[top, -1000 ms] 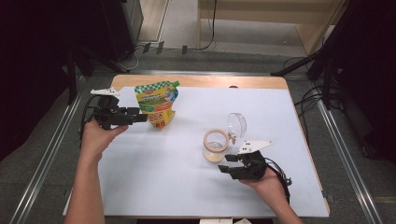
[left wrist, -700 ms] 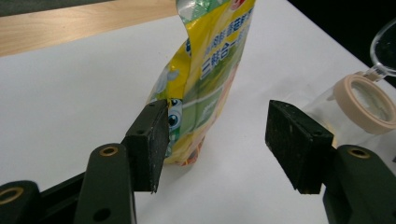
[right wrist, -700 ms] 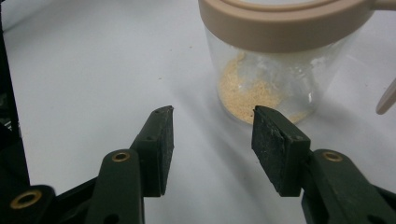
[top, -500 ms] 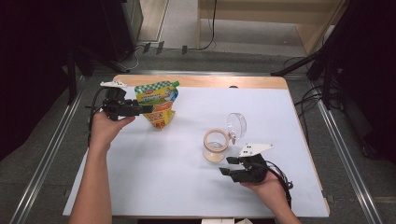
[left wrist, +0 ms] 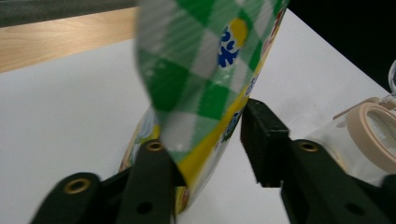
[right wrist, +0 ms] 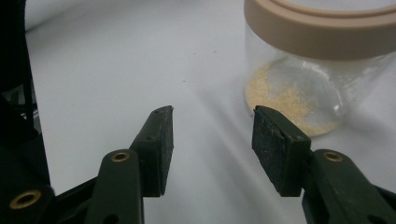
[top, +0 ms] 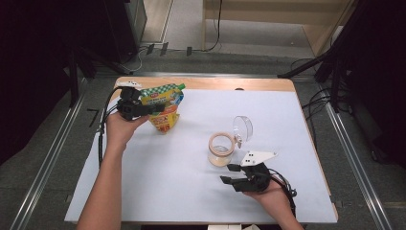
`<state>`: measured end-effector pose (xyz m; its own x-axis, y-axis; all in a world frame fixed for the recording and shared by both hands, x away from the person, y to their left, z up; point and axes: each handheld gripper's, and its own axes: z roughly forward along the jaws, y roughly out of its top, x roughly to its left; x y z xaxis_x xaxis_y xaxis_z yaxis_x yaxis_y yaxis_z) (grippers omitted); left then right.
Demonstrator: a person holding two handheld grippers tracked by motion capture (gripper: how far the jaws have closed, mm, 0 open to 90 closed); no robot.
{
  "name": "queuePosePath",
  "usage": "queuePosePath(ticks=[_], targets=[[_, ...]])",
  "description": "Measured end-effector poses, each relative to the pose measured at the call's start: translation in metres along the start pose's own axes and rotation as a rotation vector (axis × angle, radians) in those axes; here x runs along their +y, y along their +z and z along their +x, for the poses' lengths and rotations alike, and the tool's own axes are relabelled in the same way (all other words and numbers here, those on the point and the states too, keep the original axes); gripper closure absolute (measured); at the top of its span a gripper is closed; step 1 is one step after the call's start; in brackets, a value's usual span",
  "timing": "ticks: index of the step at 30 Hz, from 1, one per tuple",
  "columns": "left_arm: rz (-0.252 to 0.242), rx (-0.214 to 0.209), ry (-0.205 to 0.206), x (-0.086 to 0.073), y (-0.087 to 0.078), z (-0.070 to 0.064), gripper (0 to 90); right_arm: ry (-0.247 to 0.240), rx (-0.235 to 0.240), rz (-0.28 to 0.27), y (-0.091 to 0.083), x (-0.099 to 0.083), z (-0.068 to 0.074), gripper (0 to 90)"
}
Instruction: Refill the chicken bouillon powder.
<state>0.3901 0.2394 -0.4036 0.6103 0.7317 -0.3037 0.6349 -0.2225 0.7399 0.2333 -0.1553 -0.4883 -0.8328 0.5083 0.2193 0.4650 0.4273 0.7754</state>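
Lifted at the table's far left in the left gripper [top: 143, 109] (jaws pinching its side), pouch [top: 165, 103] not yet at the open jar [top: 221, 149], grains low; right gripper [top: 233, 174] empty, agape nearby.

Your left claw [left wrist: 205, 154]: matt black plastic, brass-coloured rivets. Pouch [left wrist: 205, 70] in it: glossy printed film, green-and-white check, creased. Jar [right wrist: 322, 70]: clear smooth glass or plastic, you cannot tell which, with a matt beige rim. Worktop [top: 172, 177]: smooth matt white sheet over a pale wood edge. Your right claw [right wrist: 212, 140]: the same matt black, pads slightly rough.
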Motion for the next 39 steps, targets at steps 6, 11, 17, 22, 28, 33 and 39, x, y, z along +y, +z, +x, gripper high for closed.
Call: queuePosePath(ticks=[6,11,17,22,28,33,39], targets=[[-0.031,-0.039,-0.026,-0.004,-0.003,-0.001,82.5,0.003,0.027,-0.008,0.003,0.002,0.005,49.7],[-0.028,-0.061,-0.063,-0.007,-0.004,0.000,90.0,-0.013,0.048,-0.024,0.003,0.004,0.012,49.1],[-0.022,-0.044,-0.031,-0.008,-0.008,-0.009,90.0,0.012,0.078,-0.067,0.006,0.007,0.017,47.3],[-0.015,-0.124,-0.034,-0.008,-0.015,-0.021,90.0,-0.004,0.081,-0.081,0.009,0.009,0.024,48.1],[0.011,-0.156,0.013,-0.006,-0.024,-0.043,90.0,-0.014,0.084,-0.068,0.015,0.009,0.028,47.7],[0.029,-0.183,0.048,-0.005,-0.031,-0.060,90.0,-0.037,0.082,-0.049,0.021,0.009,0.029,47.7],[0.040,-0.238,0.046,-0.006,-0.036,-0.074,90.0,-0.009,0.065,-0.029,0.030,0.009,0.028,49.0]])
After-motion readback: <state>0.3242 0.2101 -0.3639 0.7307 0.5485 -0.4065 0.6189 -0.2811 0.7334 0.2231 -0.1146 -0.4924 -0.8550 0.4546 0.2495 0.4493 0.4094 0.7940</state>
